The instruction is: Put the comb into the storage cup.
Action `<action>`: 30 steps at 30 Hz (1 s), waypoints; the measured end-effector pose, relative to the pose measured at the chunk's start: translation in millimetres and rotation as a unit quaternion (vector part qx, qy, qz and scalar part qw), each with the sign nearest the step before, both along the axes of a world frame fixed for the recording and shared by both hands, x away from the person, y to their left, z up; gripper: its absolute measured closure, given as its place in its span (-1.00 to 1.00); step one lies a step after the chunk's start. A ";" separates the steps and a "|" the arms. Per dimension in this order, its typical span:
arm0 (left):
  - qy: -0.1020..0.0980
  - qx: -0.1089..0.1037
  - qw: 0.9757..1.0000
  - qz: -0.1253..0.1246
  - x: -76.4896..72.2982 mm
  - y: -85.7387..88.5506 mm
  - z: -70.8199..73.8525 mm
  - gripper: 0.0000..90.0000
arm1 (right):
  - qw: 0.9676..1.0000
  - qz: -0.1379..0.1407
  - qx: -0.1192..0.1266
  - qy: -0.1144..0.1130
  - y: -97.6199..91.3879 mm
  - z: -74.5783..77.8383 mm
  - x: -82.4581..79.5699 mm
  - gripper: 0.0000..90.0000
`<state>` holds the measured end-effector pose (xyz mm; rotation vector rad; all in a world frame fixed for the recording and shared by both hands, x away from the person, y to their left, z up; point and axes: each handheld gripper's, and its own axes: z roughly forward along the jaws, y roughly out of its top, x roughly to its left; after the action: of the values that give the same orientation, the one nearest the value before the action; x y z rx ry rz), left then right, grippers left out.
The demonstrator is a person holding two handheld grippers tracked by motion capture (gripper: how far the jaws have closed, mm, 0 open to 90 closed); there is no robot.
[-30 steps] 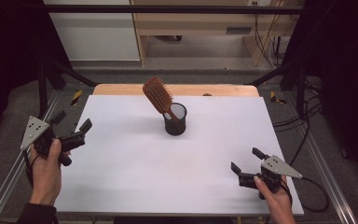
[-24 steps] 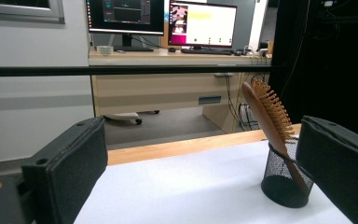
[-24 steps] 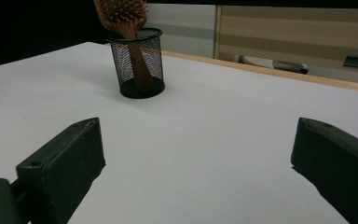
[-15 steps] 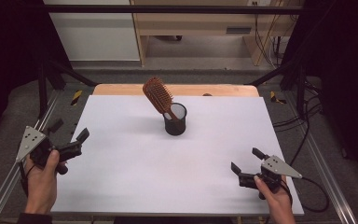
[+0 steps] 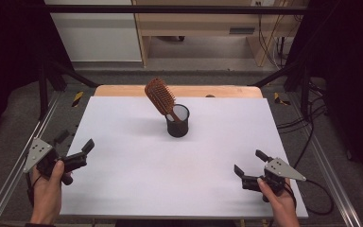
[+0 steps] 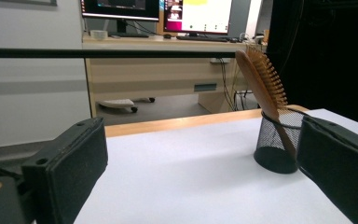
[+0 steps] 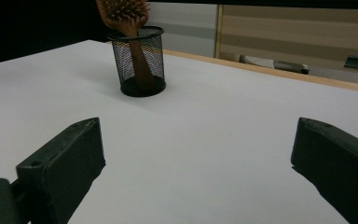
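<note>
Black jaws gape wide and empty on the left gripper (image 5: pixel 78 150) and right gripper (image 5: pixel 248 166), both near bench (image 5: pixel 123 189) corners. To lift the wooden hairbrush (image 5: pixel 161 97) (leaning left in the far-centre mesh cup (image 5: pixel 177 121)), pinch its handle and steady the cup.

- Left gripper (image 5: pixel 75 150): held in the left hand (image 5: pixel 47 187) at the table's left edge, jaws wide apart, empty.
- Right gripper (image 5: pixel 249 163): held in the right hand (image 5: pixel 276 198) near the front right corner, jaws apart, empty.

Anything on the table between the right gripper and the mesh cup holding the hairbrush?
Nothing: the right gripper view shows bare white table from the open jaws to the mesh cup with the hairbrush.
</note>
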<state>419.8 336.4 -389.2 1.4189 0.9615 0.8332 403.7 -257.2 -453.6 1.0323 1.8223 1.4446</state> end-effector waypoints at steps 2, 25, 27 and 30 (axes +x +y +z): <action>0.002 0.001 1.000 -0.001 -0.5 -1.2 -2.2 -0.95 | 1.000 0.000 0.000 0.000 0.1 -0.1 -0.1 -0.93; 0.012 0.009 1.000 -0.025 -3.7 -16.5 -22.9 -0.95 | 1.000 0.004 -0.004 -0.002 1.1 -0.6 -0.2 -0.93; 0.013 0.009 1.000 -0.025 -3.9 -16.7 -24.7 -0.95 | 1.000 0.004 -0.004 -0.002 1.0 -0.7 -0.1 -0.93; 0.015 0.014 1.000 -0.024 -4.4 -16.9 -27.1 -0.95 | 1.000 0.005 -0.004 -0.002 1.0 -0.9 0.1 -0.93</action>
<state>415.4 319.5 -416.3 1.4754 0.9380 0.7953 403.8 -256.1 -454.5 1.0167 1.8311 1.4441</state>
